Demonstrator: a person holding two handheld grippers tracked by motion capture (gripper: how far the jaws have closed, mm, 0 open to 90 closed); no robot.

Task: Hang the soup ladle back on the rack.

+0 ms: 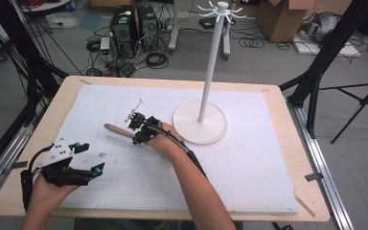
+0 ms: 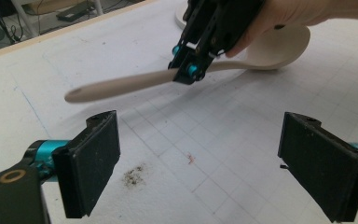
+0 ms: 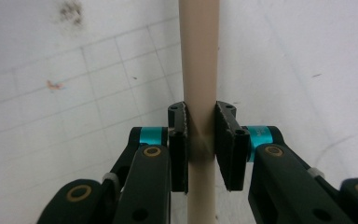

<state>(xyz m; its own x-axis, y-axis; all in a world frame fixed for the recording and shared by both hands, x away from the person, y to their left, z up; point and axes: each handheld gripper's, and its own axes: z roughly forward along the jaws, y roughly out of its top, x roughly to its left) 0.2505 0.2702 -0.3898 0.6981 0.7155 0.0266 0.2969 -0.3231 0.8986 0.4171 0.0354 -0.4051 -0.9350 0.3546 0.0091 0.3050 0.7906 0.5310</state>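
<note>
A: The wooden spoon (image 2: 135, 86) lies on the white foam mat (image 1: 249, 177), a little left of the middle of the table (image 1: 297, 124), its handle end pointing left and its bowl toward the right, under the person's right hand (image 1: 165, 139).

B: And the right gripper (image 3: 200, 135)?

A: It is clamped across the spoon's handle. In the right gripper view both pads press the pale shaft from either side, with no gap showing. In the left gripper view the spoon's handle end seems lifted slightly off the mat, though that is hard to be sure of.

B: What about the left gripper (image 1: 88, 158)?

A: It rests at the near left of the mat, well apart from the spoon, jaws spread wide with nothing between them. Through that gap the left gripper view shows bare mat with a dark smudge of crumbs (image 2: 134, 175) and a small reddish mark (image 2: 190, 158).

B: Anything close to the spoon?

A: Just to the right of the hand stands a white rack (image 1: 210, 72), a tall pole on a round base (image 1: 211, 132) with short hooks at the top. The spoon's bowl lies near the base's edge. Between spoon and left gripper the mat is open.

B: Beyond the table?

A: On the far floor, computer towers (image 1: 133, 24), tangled cables and cardboard boxes (image 1: 282, 17).
</note>
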